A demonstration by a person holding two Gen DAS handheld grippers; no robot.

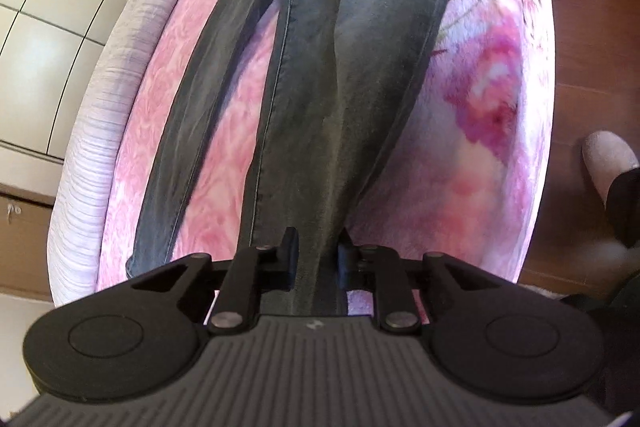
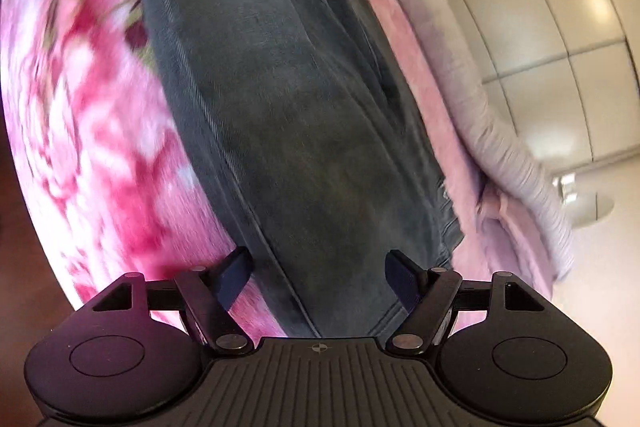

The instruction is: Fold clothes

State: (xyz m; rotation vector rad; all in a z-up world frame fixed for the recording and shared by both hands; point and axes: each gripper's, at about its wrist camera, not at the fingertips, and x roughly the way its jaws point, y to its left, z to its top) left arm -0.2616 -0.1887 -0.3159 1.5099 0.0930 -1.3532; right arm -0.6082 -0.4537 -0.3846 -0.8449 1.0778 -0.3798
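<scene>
Bed (image 1: 224,147) fills most of both views, w/ a pink flowered blanket (image 1: 488,99) spread over it. All places below are given rel. to the bed.

Pale lilac quilt (image 1: 132,75) runs bunched along the bed's far long edge, next to the cream cupboard doors (image 1: 44,39). Brown wood floor (image 1: 580,67) lies along the opposite long edge; a foot in a beige slipper (image 1: 604,163) stands there, just beside the bed.

Dark grey jeans (image 1: 360,67) lie lengthwise down the middle of the bed, on top of the blanket. Two legs split apart in the left view: the wider one runs straight to the camera, the narrower one angles off toward the quilt side. In the right view the frayed hem end sits near the bed's edge by the quilt; that view is motion-blurred.

Left gripper (image 1: 318,251) is clamped on the jeans: fingers close together w/ the wider leg's fabric pinched between them, at the near end of the bed.

Right gripper (image 2: 320,275) is released, fingers spread wide, one each side of the jeans leg, over the bed. Can't tell if the tips touch the cloth.
</scene>
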